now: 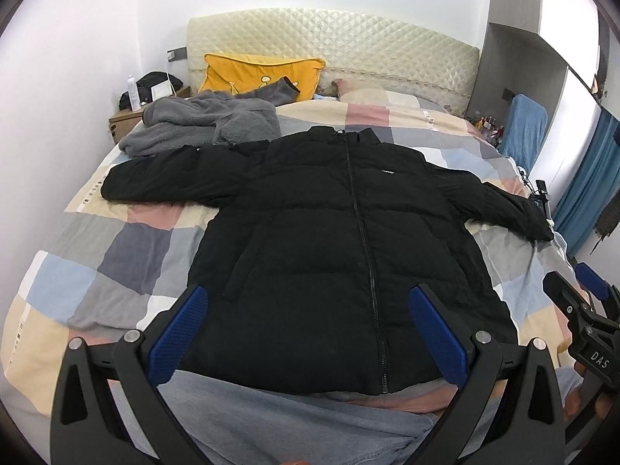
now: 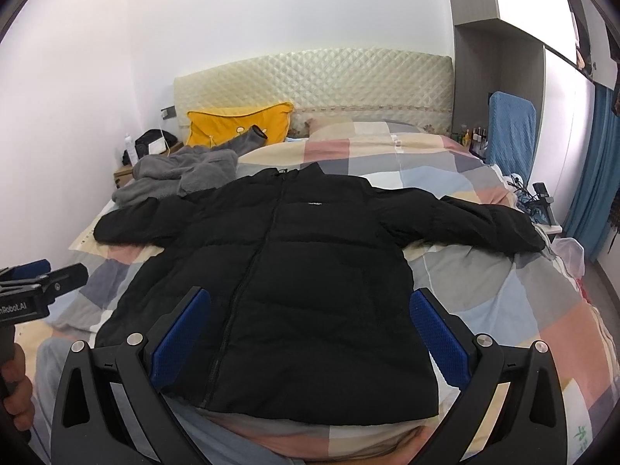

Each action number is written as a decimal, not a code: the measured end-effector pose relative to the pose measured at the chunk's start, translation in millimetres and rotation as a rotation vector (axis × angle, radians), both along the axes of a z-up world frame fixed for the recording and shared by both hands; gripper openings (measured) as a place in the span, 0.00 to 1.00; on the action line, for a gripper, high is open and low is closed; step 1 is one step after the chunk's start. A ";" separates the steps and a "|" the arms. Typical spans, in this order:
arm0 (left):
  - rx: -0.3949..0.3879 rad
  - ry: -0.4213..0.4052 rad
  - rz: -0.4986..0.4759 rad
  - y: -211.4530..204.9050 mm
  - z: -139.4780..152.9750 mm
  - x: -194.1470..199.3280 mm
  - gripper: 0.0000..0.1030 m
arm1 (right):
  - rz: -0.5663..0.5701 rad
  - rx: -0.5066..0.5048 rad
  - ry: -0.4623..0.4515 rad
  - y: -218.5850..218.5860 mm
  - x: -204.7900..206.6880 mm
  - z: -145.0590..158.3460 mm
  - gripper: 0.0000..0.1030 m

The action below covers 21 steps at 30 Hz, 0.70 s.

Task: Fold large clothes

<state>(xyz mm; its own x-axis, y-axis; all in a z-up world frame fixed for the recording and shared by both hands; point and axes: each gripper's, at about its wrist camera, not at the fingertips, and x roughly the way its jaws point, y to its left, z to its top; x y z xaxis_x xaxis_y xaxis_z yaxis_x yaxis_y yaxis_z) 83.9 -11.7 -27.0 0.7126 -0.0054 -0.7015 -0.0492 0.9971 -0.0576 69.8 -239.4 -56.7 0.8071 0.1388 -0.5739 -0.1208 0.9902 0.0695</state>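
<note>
Both hand-held grippers, left (image 1: pixel 306 329) and right (image 2: pixel 310 333), hang wide open and empty over the hem of the black puffer jacket (image 1: pixel 348 240), which lies flat on the bed (image 1: pixel 128 255), zipper running away toward the headboard, sleeves spread sideways, each nearest its own-side gripper.

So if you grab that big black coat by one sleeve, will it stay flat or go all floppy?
Probably floppy: the coat is soft and puffy, so the rest would likely sag and drag across the quilt. It looks bulky but likely light for its size. Both the left gripper and right gripper are open, not touching it.
</note>
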 end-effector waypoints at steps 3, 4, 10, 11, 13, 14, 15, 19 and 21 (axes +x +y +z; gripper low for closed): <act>-0.010 -0.012 0.010 1.3 3.6 -0.3 1.00 | 0.001 -0.003 -0.003 1.1 -0.7 1.2 1.00; -0.014 -0.011 0.009 1.8 3.7 -0.2 1.00 | 0.002 -0.004 -0.004 1.2 -0.5 1.3 1.00; -0.007 -0.005 0.006 0.8 2.7 -0.9 1.00 | 0.009 -0.003 -0.008 2.1 -1.3 1.3 1.00; -0.012 -0.007 0.006 1.4 2.1 -0.9 1.00 | 0.009 -0.003 -0.008 2.6 -1.6 1.2 1.00; -0.014 -0.008 0.010 3.3 2.0 -0.4 1.00 | 0.008 -0.001 -0.005 3.1 -0.6 0.8 1.00; -0.011 -0.008 0.012 3.9 1.5 -1.6 1.00 | 0.007 -0.001 -0.003 3.2 -0.2 1.0 1.00; -0.006 -0.006 0.015 4.7 1.4 -1.7 1.00 | 0.011 0.001 -0.004 3.6 -0.7 1.3 1.00; -0.008 -0.010 0.015 6.3 -1.3 -4.8 1.00 | 0.017 -0.003 -0.006 3.6 -1.4 0.8 1.00; -0.005 -0.005 0.011 4.9 -2.6 -5.6 1.00 | 0.016 0.002 0.001 3.7 -1.1 -0.4 1.00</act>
<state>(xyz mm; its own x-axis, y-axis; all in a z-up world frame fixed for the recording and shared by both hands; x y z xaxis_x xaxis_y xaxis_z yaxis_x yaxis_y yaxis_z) 78.2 -6.8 -29.6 0.7163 -0.0014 -0.6978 -0.0596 0.9962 -0.0632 68.7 -235.7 -57.1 0.8044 0.1530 -0.5740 -0.1368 0.9880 0.0716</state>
